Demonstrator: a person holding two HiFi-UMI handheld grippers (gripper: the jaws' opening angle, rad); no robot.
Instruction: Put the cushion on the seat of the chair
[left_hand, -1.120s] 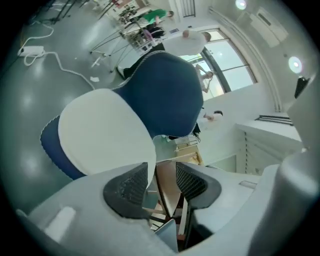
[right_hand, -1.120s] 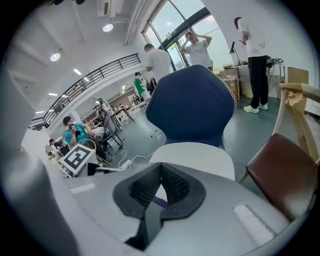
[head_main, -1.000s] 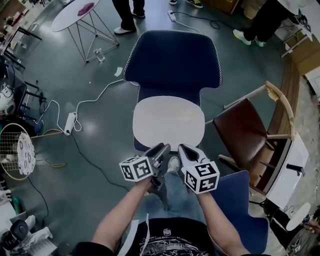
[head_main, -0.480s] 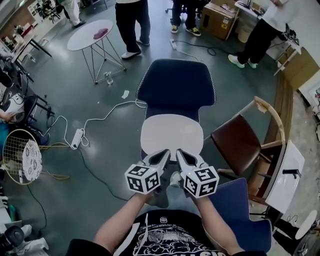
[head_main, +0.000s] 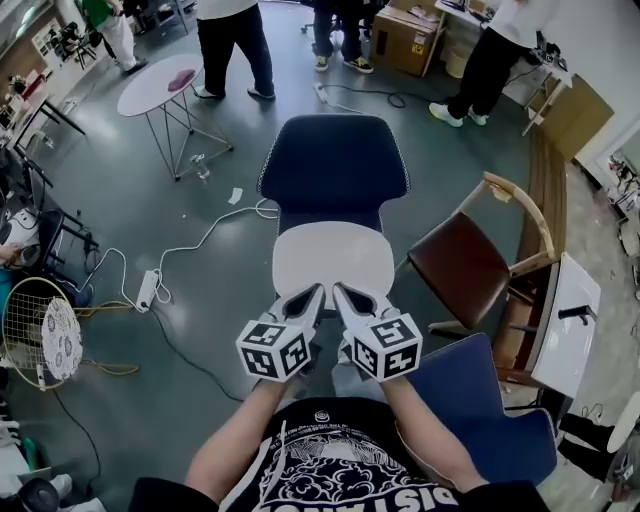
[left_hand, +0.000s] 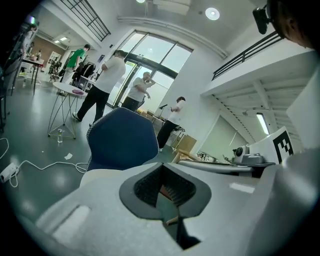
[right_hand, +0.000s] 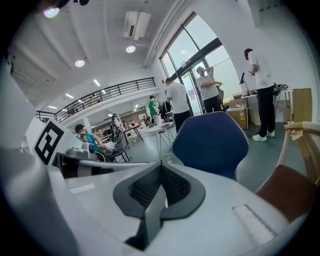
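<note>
Chair: we see a dark blue chair (head_main: 333, 160) facing us in the middle of the head view, its shell back upright beyond the seat. The same back stands ahead of the jaws in both gripper views.
Cushion: a pale, rounded cushion (head_main: 333, 245) lies flat on that chair's seat, in front of the back, and covers nearly all of it.
Cushion and grippers: in the head view both gripper tips overlap the cushion's near edge, one toward its left half and one toward its right. The cushion lies ahead of the jaws, not between them.
Left gripper: the left gripper (head_main: 312, 294) has its jaws pressed together and grips nothing. Its marker cube (head_main: 273, 350) sits over the person's left hand.
Right gripper: the right gripper (head_main: 345, 294) is just beside the left one, tips near each other. Its jaws meet in a narrow seam and are empty too, and its marker cube (head_main: 385, 345) is nearest us.
Contact: from above we cannot tell whether either tip touches the cushion.
Hidden: the grippers cover the cushion's near edge and the front of the seat, and the cubes hide both hands. In the gripper views each gripper's own grey body blocks the lower half, so we can hardly make out the cushion there.
Unclear: in the left gripper view a small reddish-brown patch shows behind the pads, and we cannot tell what it is.
Cut off: a wooden chair (head_main: 470, 262) with a brown seat stands at the right. The standing people at the top edge show only from the waist down.
</note>
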